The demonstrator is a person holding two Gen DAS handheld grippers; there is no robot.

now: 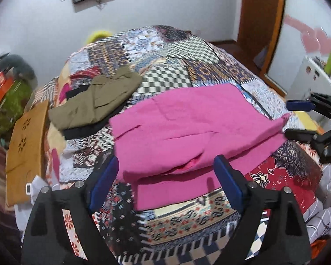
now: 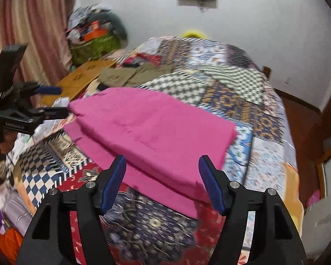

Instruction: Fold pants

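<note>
The pink pants (image 1: 187, 130) lie folded over on the patchwork bedspread (image 1: 187, 216); they also show in the right wrist view (image 2: 152, 137). My left gripper (image 1: 167, 181) is open and empty, its blue pads either side of the pants' near edge, just above it. My right gripper (image 2: 163, 183) is open and empty, hovering over the pants' near edge. Each gripper shows in the other's view, at the pants' side: the right one (image 1: 298, 119) and the left one (image 2: 53, 101), both open.
A folded olive garment (image 1: 94, 103) lies on a black one at the bed's far left. A brown board (image 1: 26, 152) stands at the left bed edge. Clutter (image 2: 94, 37) is piled by the curtain. A wooden door frame (image 1: 262, 22) stands behind the bed.
</note>
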